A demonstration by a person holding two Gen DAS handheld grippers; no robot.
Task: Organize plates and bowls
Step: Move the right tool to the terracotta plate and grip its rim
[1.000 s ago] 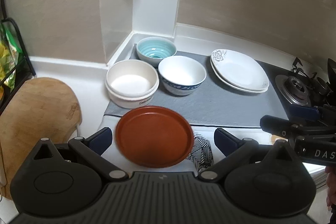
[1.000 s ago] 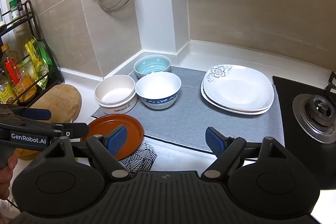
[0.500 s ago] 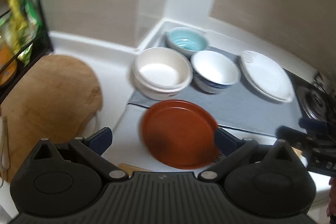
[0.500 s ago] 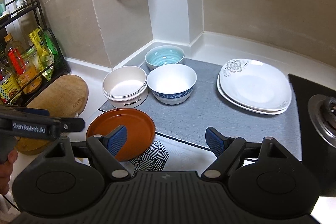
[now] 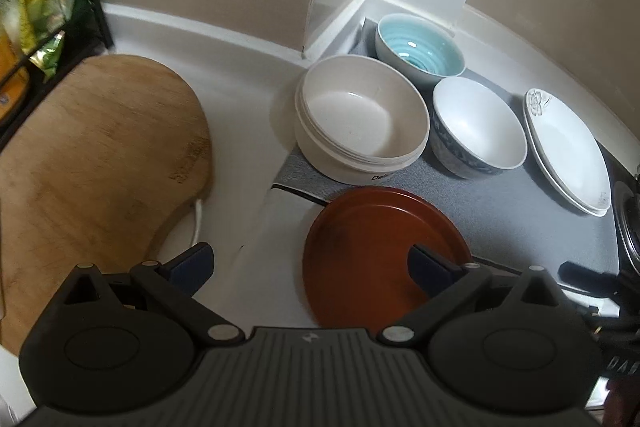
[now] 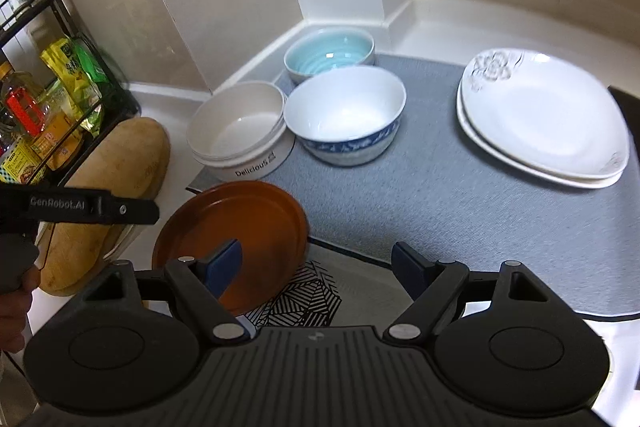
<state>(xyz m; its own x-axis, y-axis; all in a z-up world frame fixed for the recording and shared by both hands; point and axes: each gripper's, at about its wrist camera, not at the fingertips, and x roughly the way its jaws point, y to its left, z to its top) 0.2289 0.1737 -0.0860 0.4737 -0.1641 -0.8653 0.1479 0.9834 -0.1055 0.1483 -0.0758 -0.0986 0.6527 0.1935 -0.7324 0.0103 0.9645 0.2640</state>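
My left gripper (image 5: pixel 308 265) hangs with its blue-padded jaws spread wide and nothing between them, its right finger over the glossy rust-brown round plate (image 5: pixel 380 251), which lies flat near the counter's front, its far rim on the edge of the grey woven mat (image 5: pixel 532 223). My right gripper (image 6: pixel 318 265) is likewise wide apart and empty, its left pad (image 6: pixel 224 263) over that same plate (image 6: pixel 240 227), which partly covers a white cloth printed with black geometric lines (image 6: pixel 304 291). On the mat sit smooth cream stacked bowls (image 6: pixel 240 135) whose outer wall reads "Delicious" (the final letters curve away), touching a white bowl with a blue patterned band (image 6: pixel 348 123); behind them is a ribbed pale-turquoise bowl (image 6: pixel 328 55). To the right, two white squarish plates with a grey flower print (image 6: pixel 540 119) are stacked. A worn wooden cutting board (image 5: pixel 96 155) lies at left. The left gripper's handle (image 6: pixel 80 209) reads "GenRobot.AI".
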